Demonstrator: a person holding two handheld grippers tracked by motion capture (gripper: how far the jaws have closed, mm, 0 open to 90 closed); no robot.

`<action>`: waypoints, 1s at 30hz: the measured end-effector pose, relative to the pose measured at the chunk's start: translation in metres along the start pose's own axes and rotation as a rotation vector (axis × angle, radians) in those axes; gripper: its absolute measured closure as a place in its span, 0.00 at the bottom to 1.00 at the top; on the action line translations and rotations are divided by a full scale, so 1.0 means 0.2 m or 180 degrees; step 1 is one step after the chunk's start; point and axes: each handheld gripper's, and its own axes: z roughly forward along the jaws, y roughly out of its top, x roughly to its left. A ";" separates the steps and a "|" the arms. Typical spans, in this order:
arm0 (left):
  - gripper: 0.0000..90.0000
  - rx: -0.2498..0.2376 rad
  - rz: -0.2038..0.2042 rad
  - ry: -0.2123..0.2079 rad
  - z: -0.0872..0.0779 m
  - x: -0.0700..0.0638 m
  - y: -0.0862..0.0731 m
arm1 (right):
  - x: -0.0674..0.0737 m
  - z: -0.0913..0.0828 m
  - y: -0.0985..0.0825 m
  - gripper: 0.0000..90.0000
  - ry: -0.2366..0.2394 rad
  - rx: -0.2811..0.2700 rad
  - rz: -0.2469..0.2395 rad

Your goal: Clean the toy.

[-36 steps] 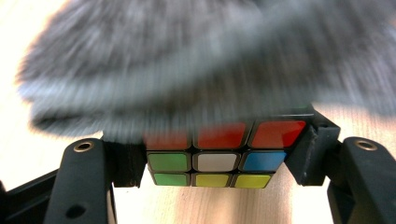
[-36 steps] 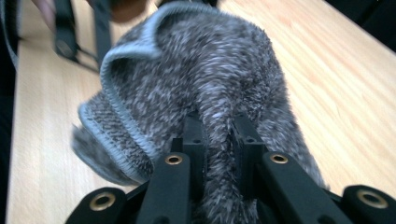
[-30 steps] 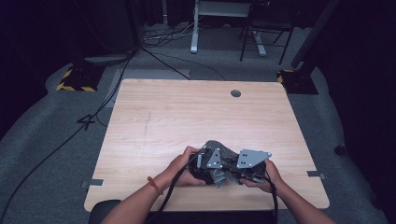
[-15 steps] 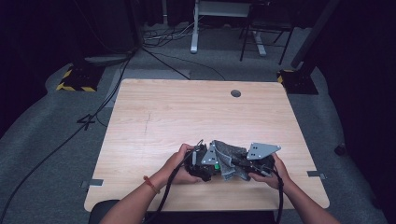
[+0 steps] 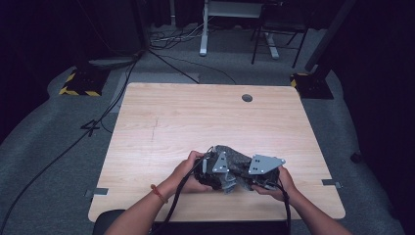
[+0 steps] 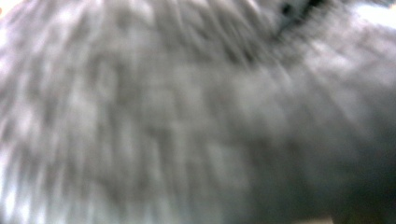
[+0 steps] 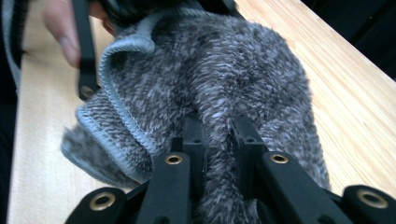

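Grey towel (image 5: 234, 166), a fuzzy mottled cloth with a stitched paler hem, lies bunched on the wooden surface (image 5: 195, 117) close to the person's edge, at about 6 o'clock of the board in the high view. Both grippers meet on it there. The left gripper (image 5: 214, 169) comes in from 7 o'clock, held in the left hand (image 5: 188, 171), whose wrist wears a red band (image 5: 156, 192). In the left gripper view the cloth (image 6: 187, 116) sits so close to the lens that it is a grey blur and the jaws themselves cannot be made out; they are closed down tight, and from above the gripper's nose is buried in the cloth. The right gripper (image 5: 254, 175) comes in from 5 o'clock in the right hand (image 5: 281, 183), with its grey three-cornered plate (image 5: 265, 164) on top. In the right gripper view its two black jaws (image 7: 218, 140) stand narrow, pinching a raised fold of the towel (image 7: 210, 93) between them. Beyond that fold, at 11 o'clock of that view, the hem (image 7: 116, 79) curls over and a finger (image 7: 63, 32) of the other hand shows beside a black jaw bar. Farther up the surface, a round cable hole (image 5: 247, 98) sits at 1 o'clock near the far edge. Past the surface, cables (image 5: 166, 54) run across the grey carpet.
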 end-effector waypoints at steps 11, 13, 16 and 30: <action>0.38 -0.0306 -0.0051 -0.0031 -0.06 0.01 0.00 | -0.13 -0.03 -0.18 0.88 0.0146 0.0028 0.0596; 0.38 -0.0370 -0.0066 -0.0088 -0.07 0.01 0.00 | -0.14 -0.03 -0.19 0.88 0.0339 -0.0115 0.0733; 0.37 -0.0404 -0.0101 -0.0087 -0.07 0.01 -0.01 | -0.15 -0.02 -0.21 0.88 0.0478 -0.0247 0.0862; 0.37 -0.0173 -0.0059 0.0013 -0.01 0.00 0.01 | -0.09 -0.03 -0.11 0.88 0.0369 -0.0343 0.0620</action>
